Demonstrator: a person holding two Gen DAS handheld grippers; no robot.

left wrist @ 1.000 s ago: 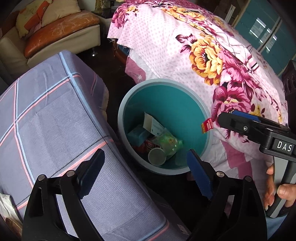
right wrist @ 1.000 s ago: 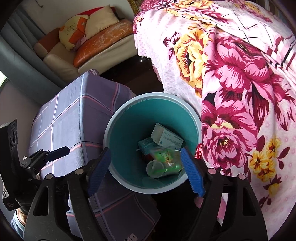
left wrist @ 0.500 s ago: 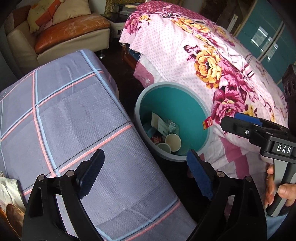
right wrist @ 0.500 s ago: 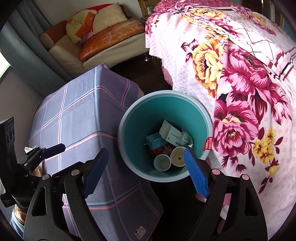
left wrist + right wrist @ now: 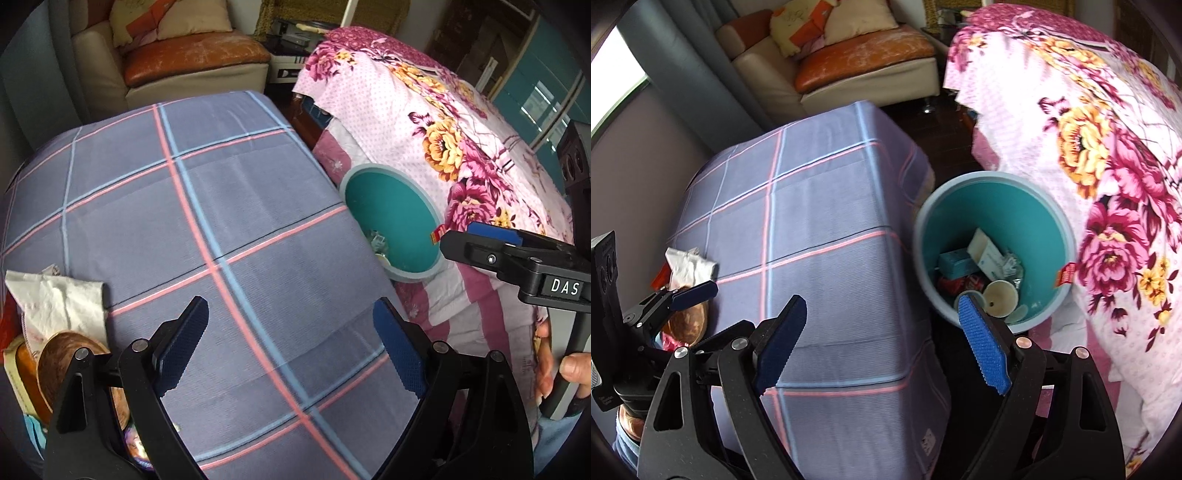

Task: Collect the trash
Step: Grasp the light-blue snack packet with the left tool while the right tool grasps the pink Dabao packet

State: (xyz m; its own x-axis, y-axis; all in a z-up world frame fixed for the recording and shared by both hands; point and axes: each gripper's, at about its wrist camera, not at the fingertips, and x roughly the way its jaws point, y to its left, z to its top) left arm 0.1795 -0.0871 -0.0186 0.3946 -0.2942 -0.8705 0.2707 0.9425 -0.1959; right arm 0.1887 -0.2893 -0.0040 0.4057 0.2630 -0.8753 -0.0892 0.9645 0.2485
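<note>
A teal bin stands on the floor between the table and the bed, holding boxes, a red can and paper cups. In the left wrist view only part of the bin shows past the table edge. A crumpled white wrapper and a round brown item lie at the table's left edge. My left gripper hangs open over the plaid cloth, just right of that pile. My right gripper is open and empty above the table's bin-side edge.
The table wears a grey-blue plaid cloth. A bed with a pink floral quilt crowds the bin on the right. A sofa with an orange cushion sits at the back. A hand grips the right tool's handle.
Both grippers have swung left, away from above the bin and over the plaid table. The wrapper and brown item at the table's left edge have come into view.
</note>
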